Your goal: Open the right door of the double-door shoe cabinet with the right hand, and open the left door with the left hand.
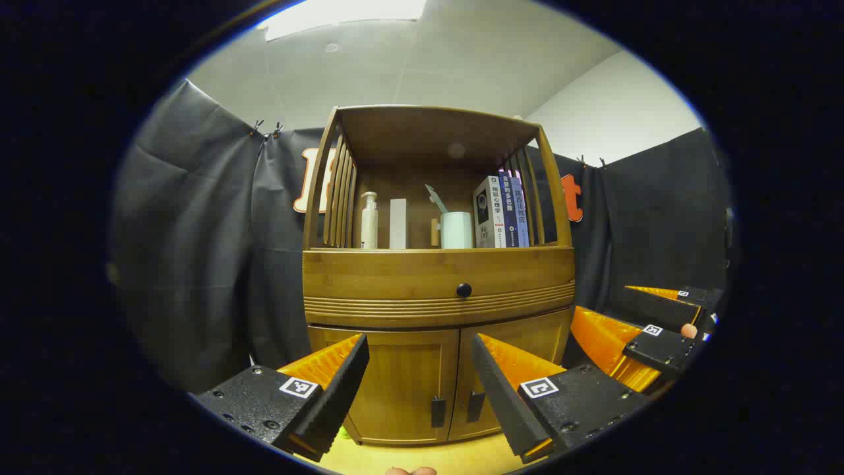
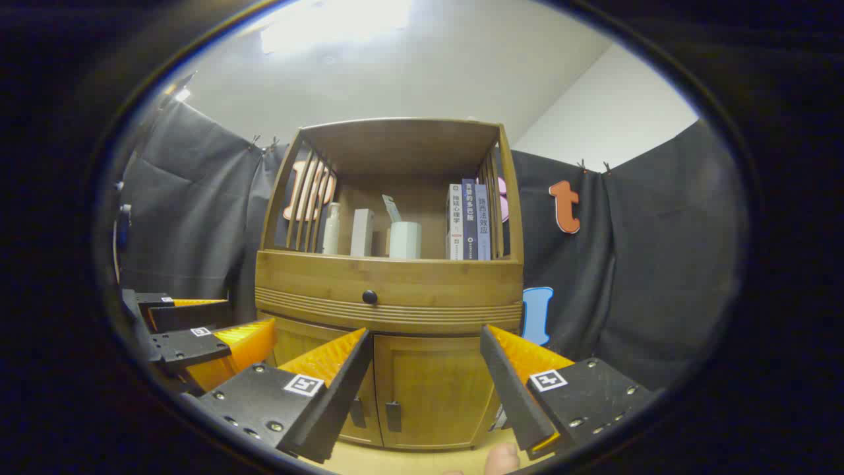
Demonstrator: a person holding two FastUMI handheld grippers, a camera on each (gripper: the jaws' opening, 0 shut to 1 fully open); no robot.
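Shoe cabinet [image 1: 438, 290] is seen at centre frame in both views, standing on a pale yellow bench [image 1: 428, 458]. Both lower doors are shut: the left door [image 1: 402, 382] and right door [image 1: 508, 369] lie flush, their dark handles [image 1: 438, 411] side by side at the middle seam. No step of the task is judged done; both doors are left to open.

Left hand-held gripper [image 1: 419, 389] is held level before the seam, jaws spread wide, nothing between them, apart from the cabinet. Right hand-held gripper [image 2: 425, 389] is posed likewise in the right gripper view, jaws wide and empty, framing the right door [image 2: 432, 389] in lower centre. In the left gripper view it is seen at right frame [image 1: 649, 330], beside the cabinet, not touching.
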